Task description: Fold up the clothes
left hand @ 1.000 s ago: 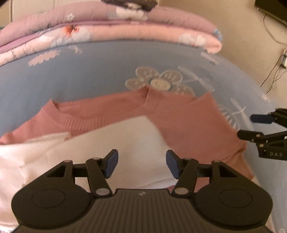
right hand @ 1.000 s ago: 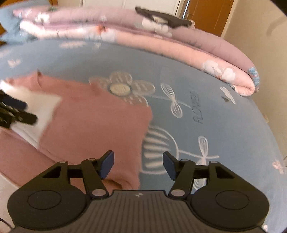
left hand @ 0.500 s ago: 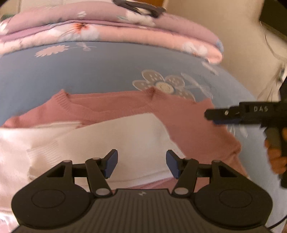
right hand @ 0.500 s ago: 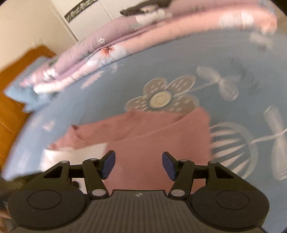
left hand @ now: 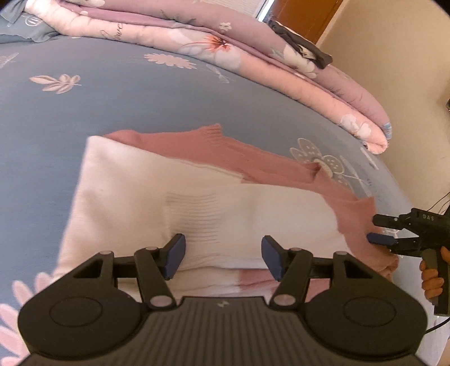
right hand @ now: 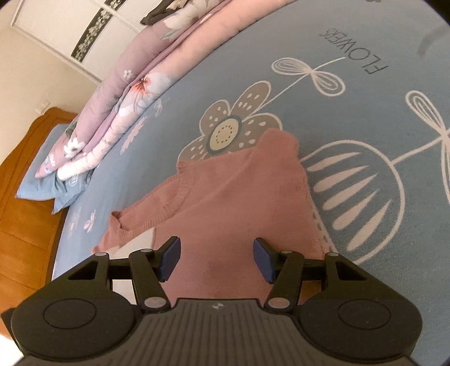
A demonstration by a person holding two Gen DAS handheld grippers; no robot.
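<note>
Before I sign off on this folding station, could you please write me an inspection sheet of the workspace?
Surface: blue flowered bedsheet, smooth around the clothes.
Job's things: pink and white sweater lying partly folded on the sheet.
Clutter: folded quilt along the far edge, dark garment on top of it; pillow by the headboard.
Grippers: left gripper open above the white part; right gripper open above the pink part, nothing between the pads.
Cables: thin wires by the wall at the bed's edge.
Surroundings: beige wall, wardrobe, wooden door.
</note>
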